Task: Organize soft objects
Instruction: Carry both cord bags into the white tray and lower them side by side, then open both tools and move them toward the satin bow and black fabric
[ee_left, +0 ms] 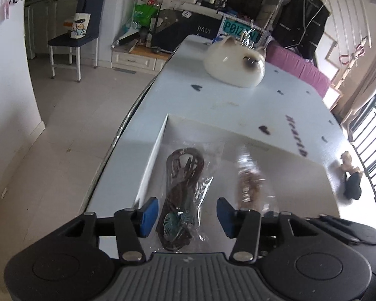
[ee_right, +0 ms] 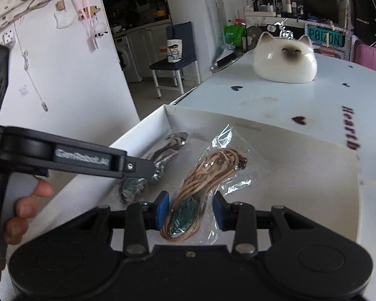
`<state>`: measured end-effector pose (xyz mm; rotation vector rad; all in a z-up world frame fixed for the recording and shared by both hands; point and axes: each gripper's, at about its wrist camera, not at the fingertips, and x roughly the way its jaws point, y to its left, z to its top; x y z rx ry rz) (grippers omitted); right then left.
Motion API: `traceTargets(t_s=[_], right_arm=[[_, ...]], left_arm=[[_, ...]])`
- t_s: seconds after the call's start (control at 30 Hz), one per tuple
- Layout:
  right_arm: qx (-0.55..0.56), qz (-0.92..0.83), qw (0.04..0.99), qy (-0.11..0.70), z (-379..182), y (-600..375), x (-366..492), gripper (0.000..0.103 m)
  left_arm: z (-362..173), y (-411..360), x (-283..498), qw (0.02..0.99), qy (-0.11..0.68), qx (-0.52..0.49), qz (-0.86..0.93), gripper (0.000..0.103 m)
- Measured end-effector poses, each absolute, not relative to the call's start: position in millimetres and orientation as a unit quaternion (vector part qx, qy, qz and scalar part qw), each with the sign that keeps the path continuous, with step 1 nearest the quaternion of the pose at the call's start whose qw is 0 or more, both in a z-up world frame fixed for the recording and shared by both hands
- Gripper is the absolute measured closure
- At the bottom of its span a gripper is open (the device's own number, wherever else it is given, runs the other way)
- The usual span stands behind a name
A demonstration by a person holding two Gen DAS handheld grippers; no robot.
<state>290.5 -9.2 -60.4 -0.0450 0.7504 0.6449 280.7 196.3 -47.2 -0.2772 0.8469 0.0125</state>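
We hold both claws open — left gripper (ee_left: 187, 217) straddling the dark cord packet (ee_left: 181, 195), right gripper (ee_right: 190, 209) the tan cord packet (ee_right: 205, 188) — since both lie in the white box (ee_right: 313, 150).

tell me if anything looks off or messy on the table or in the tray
Nothing is spilled or broken. The two bagged cords, dark and tan, lie neatly side by side in the tray. Only oddities: faint yellowish stains on the tablecloth and a small plush lying loose near the table's right edge.

Dark brown cord (ee_left: 181, 175), tan cord (ee_right: 208, 178), both with teal tags; white tray (ee_right: 313, 188); cream cat (ee_right: 285, 57); white counter (ee_right: 275, 95) with dark hearts.
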Motion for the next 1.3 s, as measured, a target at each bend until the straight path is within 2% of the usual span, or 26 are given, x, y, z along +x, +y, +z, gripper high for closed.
traceTargets(t_s=[0.03,0.1,0.17,0.27,0.3,0.33,0.37,0.43,0.57,0.7,0.87,1.17,1.23,1.3], right_arm=[[-0.015,0.314,0.878,0.362,-60.5,-8.1,292.4,0.049],[-0.001,0.318,0.877,0.359,-60.6,-8.0,294.0,0.039],[0.011,0.318,0.879,0.354,-58.9,-10.0,293.5,0.039],[0.010,0.309,0.883,0.352,-55.7,-13.2,290.9,0.042],[0.011,0.309,0.884,0.351,-54.2,-15.2,289.7,0.050],[0.013,0.307,0.884,0.352,-53.1,-16.6,288.8,0.064],[0.016,0.305,0.884,0.353,-51.7,-18.7,288.4,0.070],[0.021,0.303,0.882,0.360,-50.2,-22.2,288.0,0.088],[0.020,0.315,0.873,0.373,-52.5,-21.6,285.0,0.089],[-0.001,0.307,0.869,0.388,-62.8,-10.9,288.3,0.090],[0.028,0.310,0.862,0.401,-74.6,-10.2,296.7,0.091],[0.036,0.301,0.868,0.393,-62.4,-14.6,291.4,0.088],[0.034,0.296,0.874,0.383,-54.6,-18.4,288.1,0.083],[0.035,0.293,0.879,0.375,-47.5,-22.6,284.3,0.081]], left_arm=[[-44.0,195.8,279.7,0.904,0.406,-0.131,0.003,0.051],[-38.6,194.4,278.2,0.907,0.402,-0.122,0.002,0.052],[-34.7,192.2,277.9,0.910,0.399,-0.114,0.000,0.055],[-32.0,187.5,279.6,0.910,0.401,-0.103,-0.009,0.066],[-32.2,185.5,280.0,0.910,0.402,-0.099,-0.012,0.069],[-33.2,183.4,280.3,0.909,0.405,-0.095,-0.016,0.074],[-34.7,181.9,280.7,0.909,0.407,-0.091,-0.020,0.078],[-40.1,178.2,281.7,0.906,0.414,-0.084,-0.028,0.082],[-57.7,176.5,289.1,0.895,0.439,-0.076,-0.026,0.086],[-66.9,180.8,289.7,0.891,0.447,-0.073,-0.029,0.086],[-66.4,179.9,290.0,0.890,0.450,-0.062,-0.030,0.086],[-47.5,178.8,278.6,0.900,0.431,-0.060,-0.031,0.086],[-41.0,176.7,274.7,0.903,0.425,-0.057,-0.032,0.083],[-35.0,174.9,270.6,0.906,0.418,-0.056,-0.033,0.075]])
